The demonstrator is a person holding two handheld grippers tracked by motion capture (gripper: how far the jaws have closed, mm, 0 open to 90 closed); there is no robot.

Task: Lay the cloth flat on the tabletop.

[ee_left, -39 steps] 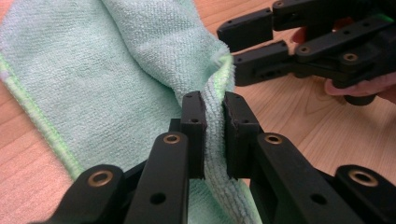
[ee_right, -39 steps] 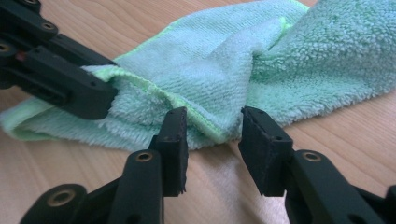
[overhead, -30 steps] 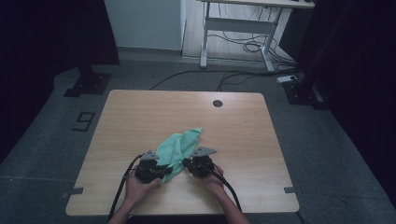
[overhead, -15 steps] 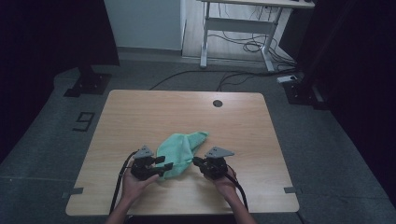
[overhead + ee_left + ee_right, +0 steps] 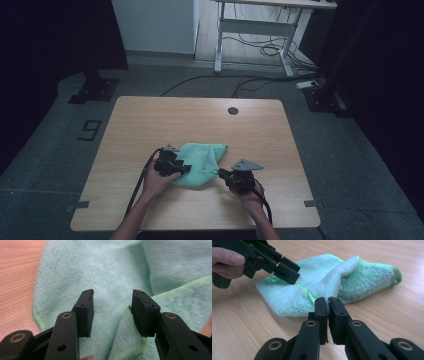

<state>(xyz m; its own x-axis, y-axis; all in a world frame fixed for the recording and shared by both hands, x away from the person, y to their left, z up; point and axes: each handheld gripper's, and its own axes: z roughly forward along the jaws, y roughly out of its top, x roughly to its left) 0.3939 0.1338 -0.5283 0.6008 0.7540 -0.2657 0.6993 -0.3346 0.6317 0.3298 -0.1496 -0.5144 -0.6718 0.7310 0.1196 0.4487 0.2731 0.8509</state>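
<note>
— Wooden table (image 5: 150, 120) under dim light, grey floor around it; what do the tools show?

— Left gripper (image 5: 176, 167) sits on the left edge of the green cloth (image 5: 202, 159); in the left gripper view its jaws stand apart over the cloth (image 5: 112, 272), one pad just touching a folded hem, nothing pinched between them; a hand (image 5: 157, 182) holds it from below.

— And the right one?

— Right gripper (image 5: 223, 174) at the cloth's right edge; in the right gripper view the jaws are nearly pressed together, a thin slit between the pads, tips right at a fold of the cloth (image 5: 329, 277); whether fabric is caught between them, can't tell; a hand (image 5: 250, 192) holds it too.

— Where's the cloth exactly?

— Crumpled, lying on the table toward the near middle, between both grippers; one flap folded over itself, lighter side up; the right gripper view shows the left gripper (image 5: 287, 271) hovering at its far edge, fingers (image 5: 227, 260) wrapped round the handle.

— Anything else?

— Round hole (image 5: 232, 110) near the table's far edge; metal desk frame (image 5: 250, 30) and cables (image 5: 255, 47) behind.
</note>
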